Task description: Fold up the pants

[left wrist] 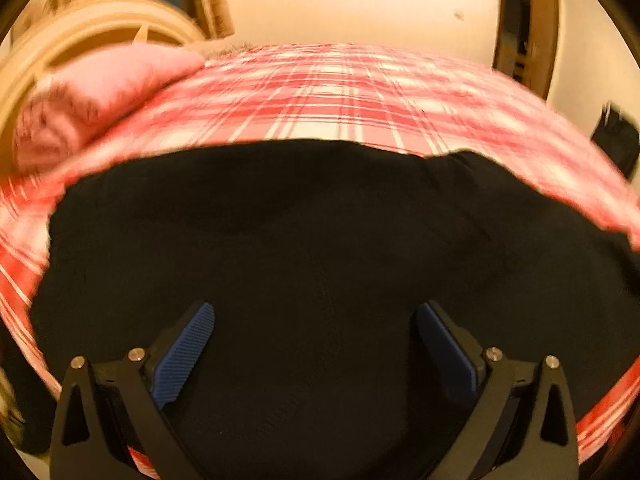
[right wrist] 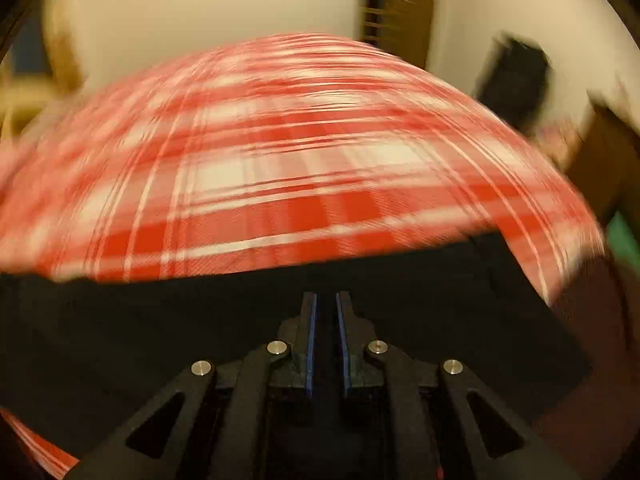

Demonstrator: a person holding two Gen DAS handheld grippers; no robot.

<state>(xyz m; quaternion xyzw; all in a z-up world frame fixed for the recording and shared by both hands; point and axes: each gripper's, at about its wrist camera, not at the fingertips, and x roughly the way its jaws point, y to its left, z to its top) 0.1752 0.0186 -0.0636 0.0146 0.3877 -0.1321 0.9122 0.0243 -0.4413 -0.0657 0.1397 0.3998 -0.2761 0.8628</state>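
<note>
Red-white plaid bedcover (left wrist: 320, 92), pink pillow (left wrist: 100, 92) far left. Black pants (left wrist: 280, 220) spread on near side. Left tongs (left wrist: 316, 320) pitched down, wide apart, empty. Right tongs (right wrist: 326, 300) pitched down, nearly closed; grip on pants indeterminate.

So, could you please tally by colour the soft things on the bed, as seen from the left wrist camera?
Black: 1, the pants
Pink: 1, the pillow
Red and white plaid: 1, the bed cover
Total: 3
</note>
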